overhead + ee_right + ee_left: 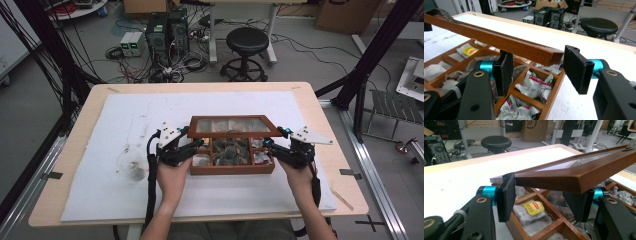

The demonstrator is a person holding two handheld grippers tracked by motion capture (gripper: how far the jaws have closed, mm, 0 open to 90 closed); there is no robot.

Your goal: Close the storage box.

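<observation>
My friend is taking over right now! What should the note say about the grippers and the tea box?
Left gripper: jaws open, around the lid's left front corner; the lid rests on the jaws, not pinched.
Right gripper: jaws open, at the lid's right front corner, which sits between them, unpinched.
Wooden box: mid-table on the white mat, compartments full of tea bags.
Done: lid is partway up, tilted over the box.
Left: whether it is being opened or shut is unclear. Keep both corners supported and move it slowly.

"SF" on cardboard box (533,126) behind table
</observation>
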